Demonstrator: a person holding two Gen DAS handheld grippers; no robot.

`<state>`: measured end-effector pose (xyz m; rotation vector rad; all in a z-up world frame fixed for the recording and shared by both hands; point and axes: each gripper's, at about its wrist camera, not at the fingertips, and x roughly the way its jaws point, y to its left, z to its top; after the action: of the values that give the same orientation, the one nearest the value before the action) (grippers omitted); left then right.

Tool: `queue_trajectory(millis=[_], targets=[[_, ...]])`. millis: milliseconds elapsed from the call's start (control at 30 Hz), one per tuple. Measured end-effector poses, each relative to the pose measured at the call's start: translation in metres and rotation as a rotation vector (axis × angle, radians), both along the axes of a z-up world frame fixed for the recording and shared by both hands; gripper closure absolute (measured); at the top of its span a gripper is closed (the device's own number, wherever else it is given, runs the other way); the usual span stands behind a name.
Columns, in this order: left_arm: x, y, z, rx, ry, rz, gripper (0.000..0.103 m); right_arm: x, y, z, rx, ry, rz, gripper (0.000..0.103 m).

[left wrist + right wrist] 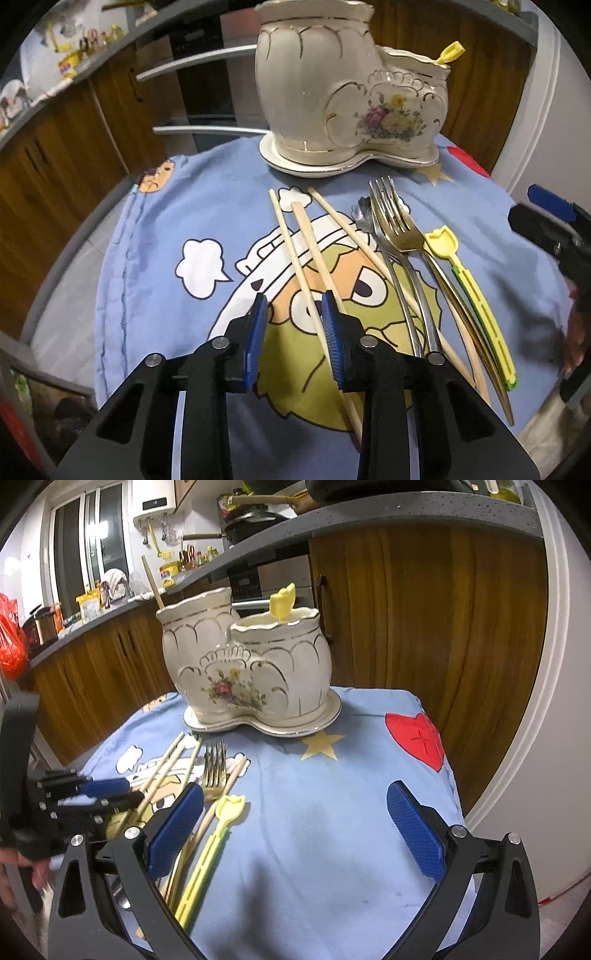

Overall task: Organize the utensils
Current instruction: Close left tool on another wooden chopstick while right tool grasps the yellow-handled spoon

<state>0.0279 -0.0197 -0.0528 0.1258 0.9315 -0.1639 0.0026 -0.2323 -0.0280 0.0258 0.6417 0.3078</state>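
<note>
Nearest in the left wrist view, the left hand-held gripper [293, 308] sits low over the table [147, 295] with its blue pads narrowed around one wooden chopstick [309, 275]; the stick runs between them, but I can't tell if the pads actually press on it. Chopsticks: I count three pale ones fanned out on the blue cartoon cloth [207, 206], plus a fourth wooden stick [476, 373] partly tucked under the cutlery, so four I think. Just right of them lies the metal pile: a silver fork [384, 206] and a gold fork [408, 230], overlapping, with a small spoon bowl [364, 212] poking out beneath them. One yellow plastic pick [476, 295] lies at the far right of the pile. The right hand-held gripper [295, 823] hangs spread wide over bare cloth, nothing between its pads. Farther back stands the cream ceramic holder [243, 664] with two cups on a matching saucer [325, 718]; a second yellow pick [282, 603] stands in the shorter cup, and one wooden stick [153, 581] leans in the taller one. Wooden kitchen cabinets [424, 627] sit behind.
</note>
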Motion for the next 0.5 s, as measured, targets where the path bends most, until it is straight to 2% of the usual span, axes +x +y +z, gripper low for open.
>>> queue_trajectory(millis=[100, 167, 300, 500], targets=[[0.012, 0.006, 0.003, -0.005, 0.058, -0.011, 0.077, 0.002, 0.001, -0.002, -0.011, 0.01, 0.002, 0.005], [0.016, 0.005, 0.003, 0.02, 0.079, -0.023, 0.08, 0.003, 0.002, -0.003, -0.009, 0.017, 0.004, 0.005], [0.012, -0.001, 0.003, 0.069, 0.088, -0.05, 0.096, 0.002, 0.004, -0.002, -0.013, 0.016, 0.015, 0.005], [0.01, 0.006, 0.002, 0.04, 0.078, -0.056, 0.098, 0.001, 0.007, -0.002, -0.037, 0.045, 0.027, 0.005]])
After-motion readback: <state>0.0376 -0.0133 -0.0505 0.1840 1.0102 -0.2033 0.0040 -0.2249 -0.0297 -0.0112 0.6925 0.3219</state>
